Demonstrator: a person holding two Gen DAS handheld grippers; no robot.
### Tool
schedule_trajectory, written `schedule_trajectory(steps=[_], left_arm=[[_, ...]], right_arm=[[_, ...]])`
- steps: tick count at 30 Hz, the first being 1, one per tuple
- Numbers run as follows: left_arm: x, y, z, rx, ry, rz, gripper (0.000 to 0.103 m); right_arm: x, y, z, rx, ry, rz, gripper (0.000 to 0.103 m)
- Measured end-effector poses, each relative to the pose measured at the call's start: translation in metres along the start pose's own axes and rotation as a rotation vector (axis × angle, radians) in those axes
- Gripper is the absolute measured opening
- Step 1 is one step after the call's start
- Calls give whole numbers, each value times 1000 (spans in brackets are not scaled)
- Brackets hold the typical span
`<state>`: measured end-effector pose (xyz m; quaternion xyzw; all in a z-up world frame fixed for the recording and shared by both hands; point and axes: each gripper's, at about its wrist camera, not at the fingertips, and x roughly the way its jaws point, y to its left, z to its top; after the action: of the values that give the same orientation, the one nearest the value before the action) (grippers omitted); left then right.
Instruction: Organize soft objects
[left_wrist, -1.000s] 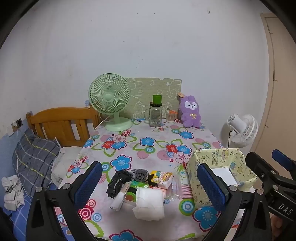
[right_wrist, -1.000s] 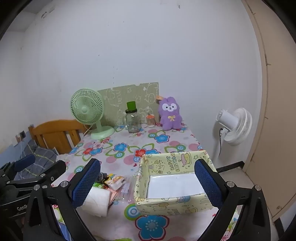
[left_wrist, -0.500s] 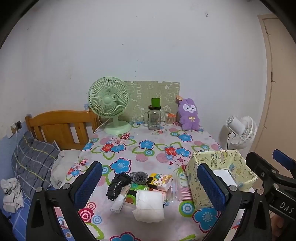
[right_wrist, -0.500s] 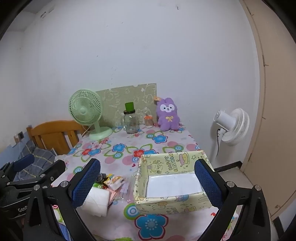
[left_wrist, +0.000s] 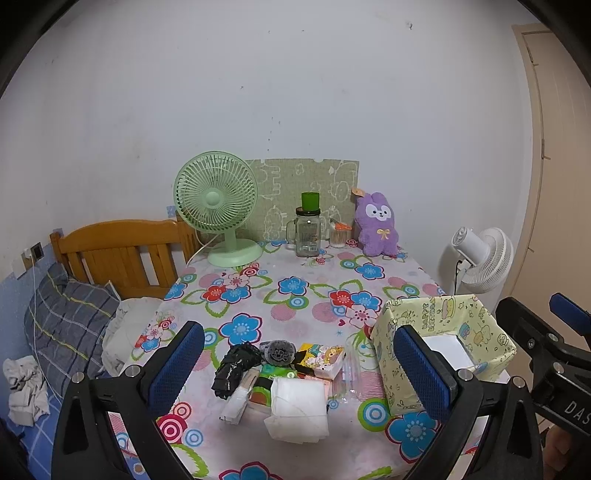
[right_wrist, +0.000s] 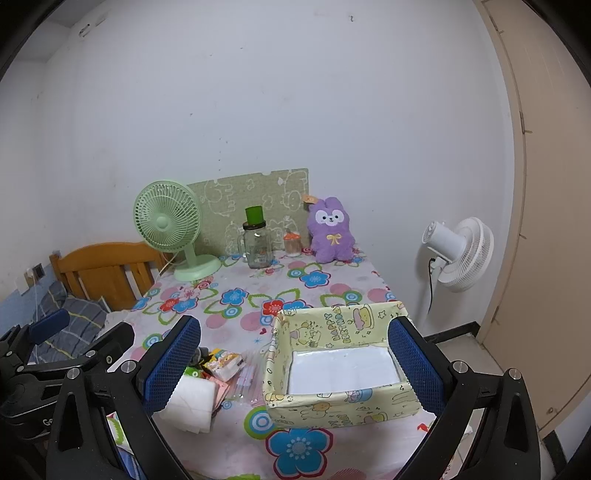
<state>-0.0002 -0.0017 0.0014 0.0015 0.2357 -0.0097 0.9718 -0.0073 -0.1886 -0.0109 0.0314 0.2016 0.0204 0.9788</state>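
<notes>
A pile of soft items lies at the near edge of the flowered table (left_wrist: 295, 295): a white folded tissue pack (left_wrist: 298, 406), a black crumpled bag (left_wrist: 232, 369), a grey round pad (left_wrist: 277, 350) and a cartoon tissue packet (left_wrist: 321, 360). The pile also shows in the right wrist view (right_wrist: 207, 380). A yellow cartoon box (left_wrist: 443, 347) (right_wrist: 340, 365) stands to its right, holding only a white liner. My left gripper (left_wrist: 299, 369) is open above the pile. My right gripper (right_wrist: 291, 365) is open over the box's near side. Both are empty.
At the table's back stand a green desk fan (left_wrist: 218, 206), a glass jar with a green lid (left_wrist: 308, 232), a small toothpick jar (left_wrist: 339, 236) and a purple plush rabbit (left_wrist: 376, 225). A wooden headboard (left_wrist: 114, 251) and bedding are left; a white floor fan (left_wrist: 480, 258) is right.
Both grippers have drawn back and up slightly, so the table looks a little farther away. Nothing on the table has moved and both grippers stay open.
</notes>
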Motion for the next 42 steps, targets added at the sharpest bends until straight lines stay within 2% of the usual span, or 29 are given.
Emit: schedule_trajectory(steps=[42], left_arm=[[-6, -8, 1, 19, -10, -25, 103]], right_arm=[[-7, 1, -3, 1, -37, -6, 102]])
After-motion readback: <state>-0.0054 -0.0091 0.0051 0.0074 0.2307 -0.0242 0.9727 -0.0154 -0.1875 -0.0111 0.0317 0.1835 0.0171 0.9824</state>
